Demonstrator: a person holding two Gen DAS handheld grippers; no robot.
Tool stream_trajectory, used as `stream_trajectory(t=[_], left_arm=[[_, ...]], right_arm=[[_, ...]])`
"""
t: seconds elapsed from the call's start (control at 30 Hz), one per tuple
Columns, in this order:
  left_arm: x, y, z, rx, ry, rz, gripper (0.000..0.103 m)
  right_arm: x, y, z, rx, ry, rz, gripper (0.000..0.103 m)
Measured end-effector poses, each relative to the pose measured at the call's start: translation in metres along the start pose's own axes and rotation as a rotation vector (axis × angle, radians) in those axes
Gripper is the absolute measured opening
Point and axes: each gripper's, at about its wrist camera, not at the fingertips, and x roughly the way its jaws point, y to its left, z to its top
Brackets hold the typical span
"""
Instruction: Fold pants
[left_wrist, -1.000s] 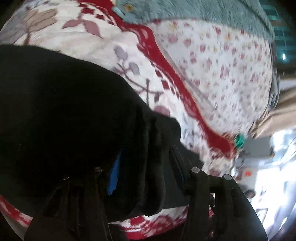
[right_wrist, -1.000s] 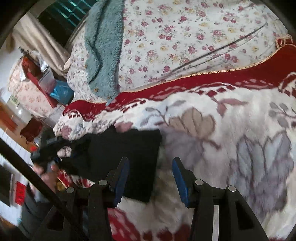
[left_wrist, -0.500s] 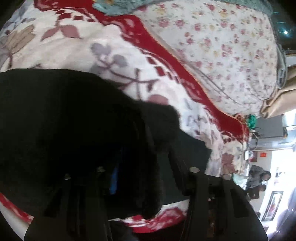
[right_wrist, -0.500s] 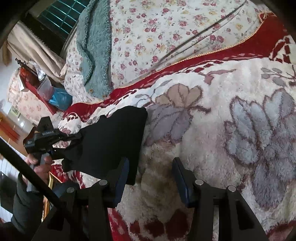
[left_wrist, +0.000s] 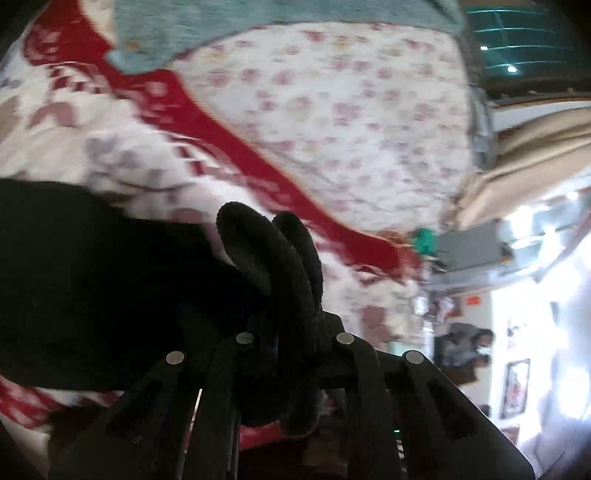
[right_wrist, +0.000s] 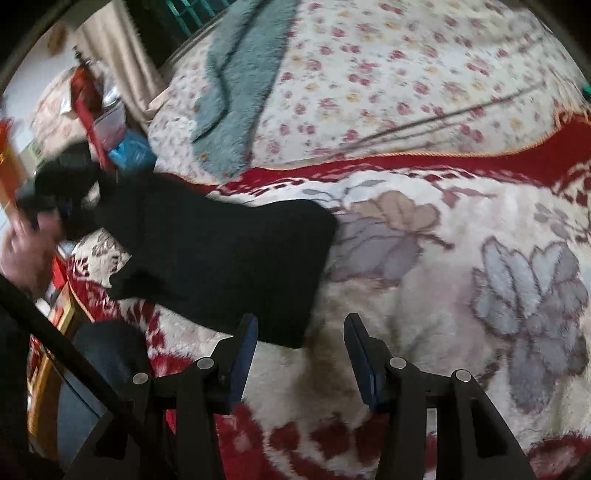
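The black pants (right_wrist: 221, 254) lie folded on the fluffy flowered blanket (right_wrist: 461, 266), stretched toward the bed's left edge. My left gripper (left_wrist: 291, 332) is shut on a bunched fold of the pants (left_wrist: 266, 258), which loops up between its jaws; it also shows in the right wrist view (right_wrist: 55, 195), held in a hand at the far left. My right gripper (right_wrist: 299, 354) is open and empty, hovering over the blanket just right of the pants' near corner.
A teal fuzzy throw (right_wrist: 236, 85) lies on the rose-print sheet (right_wrist: 388, 74) at the back. A red border band (right_wrist: 480, 162) crosses the blanket. Room clutter and a blue bag (right_wrist: 129, 151) sit past the bed's left edge.
My left gripper has closed tighter on the pants' fold and pulled it left, stretching the cloth out. My right gripper has stayed open and shifted slightly.
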Motion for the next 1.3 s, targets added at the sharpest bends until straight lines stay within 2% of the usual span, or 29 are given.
stream_trajectory(t=[0.1, 0.2, 0.3, 0.4, 0.47, 0.57, 0.73, 0.83, 0.93, 1.03, 1.17, 1.3], left_arm=[[0.015, -0.031, -0.001, 0.011, 0.055, -0.093, 0.011], [0.038, -0.069, -0.001, 0.049, 0.108, -0.152, 0.011], [0.057, -0.102, -0.004, 0.093, 0.164, -0.178, 0.011], [0.064, -0.129, -0.007, 0.16, 0.176, -0.139, 0.011], [0.06, -0.127, -0.004, 0.167, 0.167, -0.127, 0.011], [0.041, -0.1, 0.012, 0.119, 0.161, -0.117, 0.011], [0.009, -0.074, 0.025, 0.152, 0.153, -0.032, 0.011], [0.008, -0.072, 0.022, 0.169, 0.167, 0.011, 0.011], [0.024, -0.085, 0.016, 0.17, 0.195, -0.015, 0.011], [0.061, -0.125, 0.005, 0.2, 0.243, -0.079, 0.011], [0.115, -0.168, -0.019, 0.259, 0.336, -0.117, 0.011], [0.154, -0.166, -0.031, 0.235, 0.386, -0.135, 0.011]], right_arm=[[-0.003, 0.007, -0.009, 0.001, -0.019, -0.039, 0.047], [-0.008, 0.007, -0.017, 0.024, -0.041, -0.098, 0.047], [-0.01, 0.0, -0.017, 0.063, -0.045, -0.127, 0.047], [-0.015, -0.003, -0.017, 0.069, -0.064, -0.143, 0.047], [-0.016, -0.005, -0.016, 0.075, -0.065, -0.131, 0.047], [-0.016, -0.008, -0.017, 0.097, -0.062, -0.108, 0.047], [-0.012, -0.008, -0.019, 0.109, -0.039, -0.089, 0.047], [-0.009, -0.006, -0.02, 0.105, -0.027, -0.094, 0.047], [-0.005, -0.013, -0.021, 0.117, -0.008, -0.17, 0.047], [-0.011, -0.025, -0.022, 0.172, -0.022, -0.189, 0.046], [-0.026, -0.031, -0.027, 0.209, -0.059, -0.223, 0.046], [-0.042, -0.042, -0.033, 0.275, -0.104, -0.27, 0.047]])
